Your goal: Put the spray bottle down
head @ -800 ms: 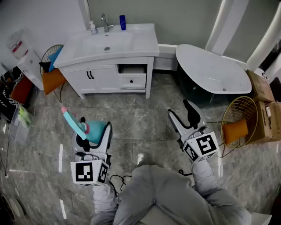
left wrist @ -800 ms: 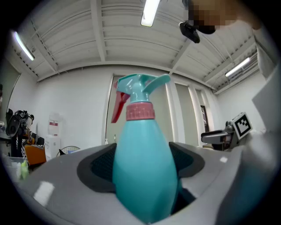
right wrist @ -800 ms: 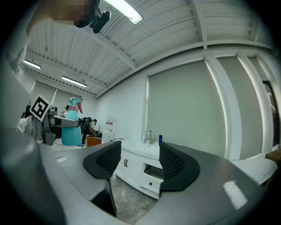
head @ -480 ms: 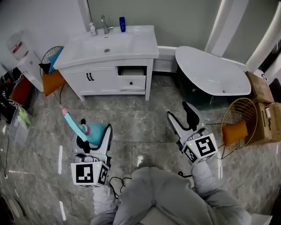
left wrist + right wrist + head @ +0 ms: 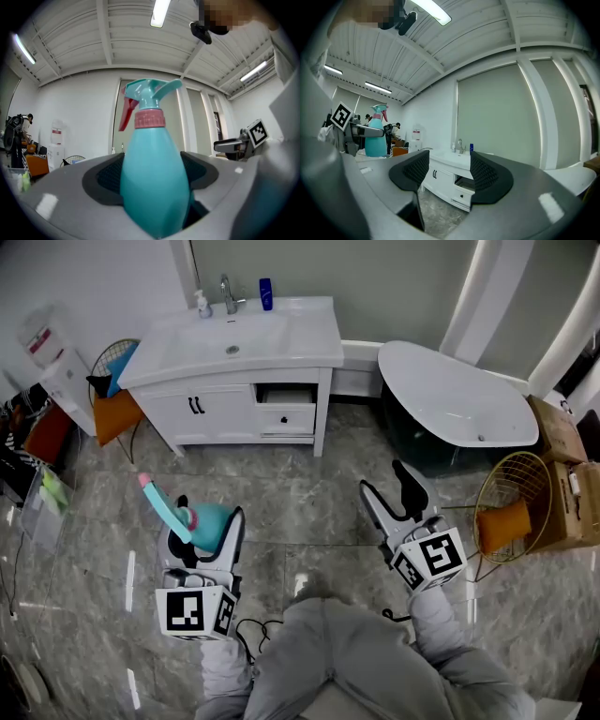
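A teal spray bottle (image 5: 195, 519) with a pink collar and a red trigger is held above the tiled floor, its nozzle tipped up and to the left. My left gripper (image 5: 205, 524) is shut on the bottle's body (image 5: 154, 187), which fills the space between both pads in the left gripper view. My right gripper (image 5: 392, 490) hangs open over the floor to the right, with nothing between its pads (image 5: 487, 174). From the right gripper view the bottle (image 5: 375, 133) shows at far left.
A white vanity (image 5: 239, 381) with a sink, faucet and small bottles stands ahead. A white bathtub (image 5: 459, 399) lies at the right. Wire baskets with orange cushions (image 5: 506, 502) (image 5: 112, 395) flank the room. Cardboard boxes (image 5: 562, 474) sit at far right.
Both grippers have stayed almost still; the view has shifted slightly, and the spray bottle remains held in the left gripper at about the same tilt.
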Demonstrator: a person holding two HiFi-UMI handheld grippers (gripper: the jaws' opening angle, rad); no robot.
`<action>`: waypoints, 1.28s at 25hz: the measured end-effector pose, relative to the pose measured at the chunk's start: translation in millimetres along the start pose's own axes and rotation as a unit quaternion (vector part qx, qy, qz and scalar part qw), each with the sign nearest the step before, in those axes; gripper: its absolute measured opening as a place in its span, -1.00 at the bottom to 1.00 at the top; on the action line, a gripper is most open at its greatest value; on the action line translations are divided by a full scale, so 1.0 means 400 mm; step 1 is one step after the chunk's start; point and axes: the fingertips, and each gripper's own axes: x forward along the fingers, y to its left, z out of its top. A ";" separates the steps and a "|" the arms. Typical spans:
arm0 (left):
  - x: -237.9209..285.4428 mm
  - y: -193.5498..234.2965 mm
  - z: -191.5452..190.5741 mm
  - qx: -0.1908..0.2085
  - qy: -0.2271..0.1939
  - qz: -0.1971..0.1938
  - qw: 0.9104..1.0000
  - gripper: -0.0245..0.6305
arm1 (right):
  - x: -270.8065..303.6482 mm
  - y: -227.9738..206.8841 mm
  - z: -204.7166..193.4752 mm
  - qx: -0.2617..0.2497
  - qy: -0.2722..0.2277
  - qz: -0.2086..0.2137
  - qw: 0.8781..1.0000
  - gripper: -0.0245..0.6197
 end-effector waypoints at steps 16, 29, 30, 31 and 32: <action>0.036 0.061 -0.008 0.009 -0.004 -0.036 0.999 0.37 | 0.017 0.027 0.000 0.013 -0.010 -0.046 0.999 -0.07; 0.224 0.070 -0.025 0.014 -0.003 -0.034 0.999 0.37 | 0.155 -0.102 -0.026 0.018 -0.014 -0.045 0.999 -0.07; 0.247 0.070 -0.026 0.013 -0.004 -0.031 0.999 0.37 | 0.173 -0.119 -0.027 0.017 -0.014 -0.043 0.999 -0.07; 0.272 0.069 -0.028 0.012 -0.004 -0.030 0.999 0.37 | 0.192 -0.137 -0.028 0.016 -0.014 -0.041 0.999 -0.07; 0.296 0.067 -0.028 0.012 -0.004 -0.028 1.000 0.37 | 0.211 -0.156 -0.028 0.016 -0.014 -0.039 0.999 -0.07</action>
